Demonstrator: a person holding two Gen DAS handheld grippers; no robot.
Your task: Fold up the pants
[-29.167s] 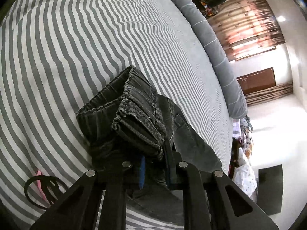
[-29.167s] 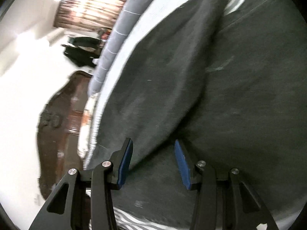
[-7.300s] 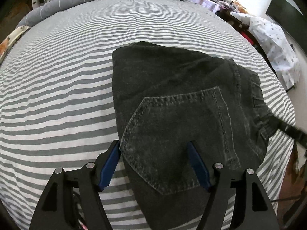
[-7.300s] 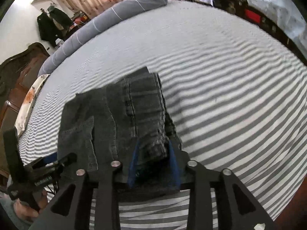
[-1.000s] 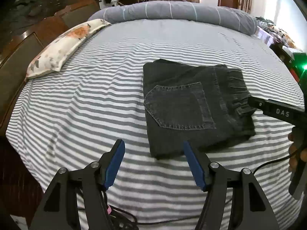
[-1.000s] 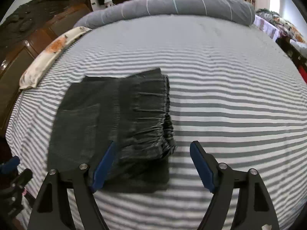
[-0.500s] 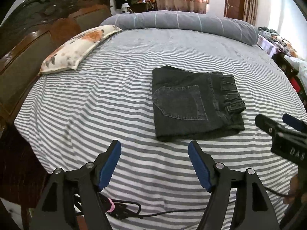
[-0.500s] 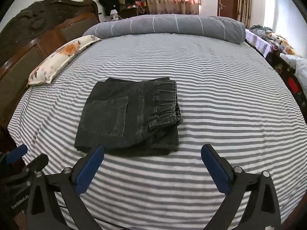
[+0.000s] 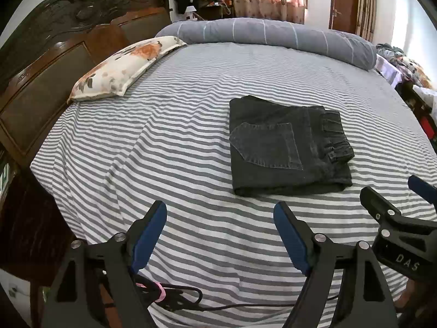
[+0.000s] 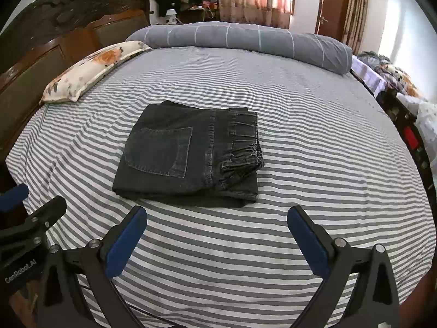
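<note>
The dark grey denim pants (image 9: 286,145) lie folded in a flat rectangle on the striped bed (image 9: 164,136), back pocket up, waistband to the right. They also show in the right wrist view (image 10: 191,155). My left gripper (image 9: 220,227) is open and empty, held back from the pants near the bed's front edge. My right gripper (image 10: 217,229) is open wide and empty, also back from the pants. The right gripper shows at the right edge of the left wrist view (image 9: 393,216).
A floral pillow (image 9: 123,68) lies by the dark wooden headboard (image 9: 54,54) at the left. A long grey bolster (image 9: 267,37) lies along the far edge. A cable (image 9: 191,300) hangs at the front edge. Furniture with clothes (image 10: 396,82) stands to the right.
Both grippers have pulled back and up from the folded pants, which now look smaller and farther away. The pants have not moved.
</note>
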